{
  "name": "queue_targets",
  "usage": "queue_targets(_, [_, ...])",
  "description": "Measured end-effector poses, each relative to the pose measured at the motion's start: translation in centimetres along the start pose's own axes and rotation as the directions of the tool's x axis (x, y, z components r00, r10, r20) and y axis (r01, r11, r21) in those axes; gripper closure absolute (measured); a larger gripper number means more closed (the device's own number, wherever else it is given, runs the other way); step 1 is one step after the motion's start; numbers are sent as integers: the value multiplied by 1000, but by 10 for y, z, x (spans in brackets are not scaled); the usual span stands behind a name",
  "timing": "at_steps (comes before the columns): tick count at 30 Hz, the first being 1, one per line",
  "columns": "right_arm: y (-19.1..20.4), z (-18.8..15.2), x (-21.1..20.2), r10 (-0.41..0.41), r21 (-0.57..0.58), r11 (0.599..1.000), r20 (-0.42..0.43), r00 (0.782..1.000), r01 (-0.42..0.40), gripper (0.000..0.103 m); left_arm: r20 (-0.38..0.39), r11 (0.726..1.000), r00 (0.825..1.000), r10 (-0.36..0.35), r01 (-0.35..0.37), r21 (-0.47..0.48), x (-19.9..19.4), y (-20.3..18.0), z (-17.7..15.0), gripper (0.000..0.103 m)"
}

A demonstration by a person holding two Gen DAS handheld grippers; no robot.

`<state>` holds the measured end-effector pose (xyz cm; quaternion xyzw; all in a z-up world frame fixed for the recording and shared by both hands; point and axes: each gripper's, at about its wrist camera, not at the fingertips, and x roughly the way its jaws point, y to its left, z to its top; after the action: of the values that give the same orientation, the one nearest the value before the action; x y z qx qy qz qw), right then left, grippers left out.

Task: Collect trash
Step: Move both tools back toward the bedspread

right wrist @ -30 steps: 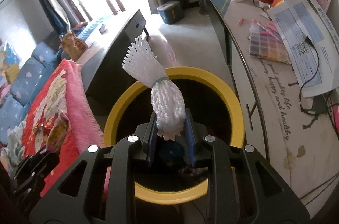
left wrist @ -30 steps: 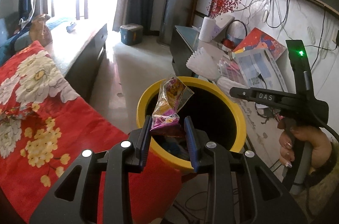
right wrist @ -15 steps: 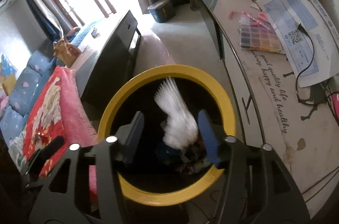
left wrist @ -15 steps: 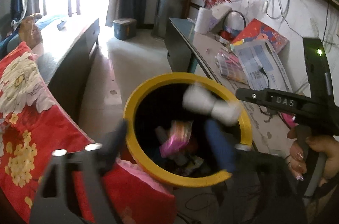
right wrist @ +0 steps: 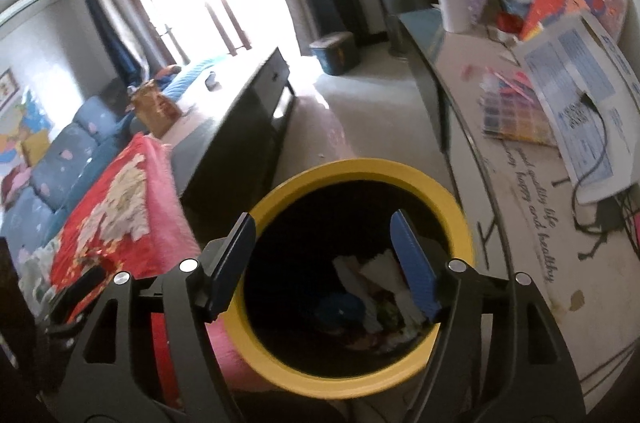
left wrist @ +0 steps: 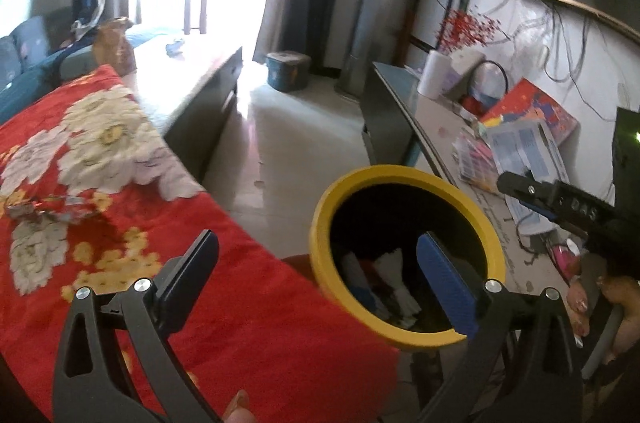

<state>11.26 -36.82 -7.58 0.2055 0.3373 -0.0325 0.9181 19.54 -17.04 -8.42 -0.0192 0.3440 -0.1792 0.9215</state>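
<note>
Both pieces of trash, pinched in the jaws a second ago, now lie inside the round black bin with the yellow rim point(right wrist: 460, 223): we see the white foam fruit net point(right wrist: 394, 283) among other scraps at the bottom, lower centre of the right wrist view. The purple snack wrapper we cannot pick out in the dark heap. In the left wrist view the same net point(left wrist: 396, 277) shows lower centre-right, its long axis running roughly up and down the frame.

Right gripper point(right wrist: 324, 259) hangs over the bin mouth, jaws spread and still opening, nothing between the pads. Left gripper point(left wrist: 316, 279) has its jaws spread wide, still opening and empty; one finger stands over the red floral blanket point(left wrist: 100, 183) at left, the other over the bin.

We judge that the coming move, a retreat to seek more litter, turns on one relation: the dropped trash lies below and ahead of both jaws.

Only the left view shows the right hand point(left wrist: 600, 303) on its handle at lower right; only the right view shows the blue sofa point(right wrist: 60, 167) at left.
</note>
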Motion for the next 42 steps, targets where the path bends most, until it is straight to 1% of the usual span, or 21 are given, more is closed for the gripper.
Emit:
queue_targets(5, [25,-4,0,55,-70,996,-4,998,-56,41,43,998,998,39,-37,-40,-16,21,7,7])
queue_targets(12, [60,-12,-2,126,-161,979,-14,992,-127,41,86,993,992,96,-90,-76,-35,45,11,7])
queue_targets(15, [75,-18,-3,150,-204,967,-23,988,-151,41,102,989,987,121,-111,-99,-41,57,13,7])
queue_targets(21, [109,-25,2,193,-283,937,-67,979,-204,41,113,977,980,166,-147,-158,-51,87,13,7])
queue_targets(24, [131,-30,7,219,-334,911,-97,971,-240,41,115,966,974,196,-172,-193,-57,105,11,7])
queue_targets(28, [159,-35,19,252,-379,877,-159,955,-295,41,114,943,963,244,-208,-259,-65,134,10,7])
queue_targets(30, [172,-37,25,265,-402,859,-181,947,-317,41,111,926,956,273,-230,-300,-70,153,8,7])
queue_targets(32, [187,-39,33,273,-433,836,-206,940,-337,44,106,907,947,304,-254,-336,-75,171,6,7])
queue_targets(33, [197,-42,38,282,-450,819,-226,932,-357,45,103,899,942,319,-267,-347,-76,178,5,7])
queue_targets(35, [212,-46,46,280,-476,799,-248,928,-368,47,91,878,934,346,-289,-381,-80,196,2,7])
queue_targets(38, [237,-53,59,280,-519,760,-281,918,-391,48,71,852,927,369,-306,-426,-81,216,-3,7])
queue_targets(42, [264,-57,77,292,-544,722,-321,901,-428,48,48,823,926,373,-307,-477,-80,241,-10,7])
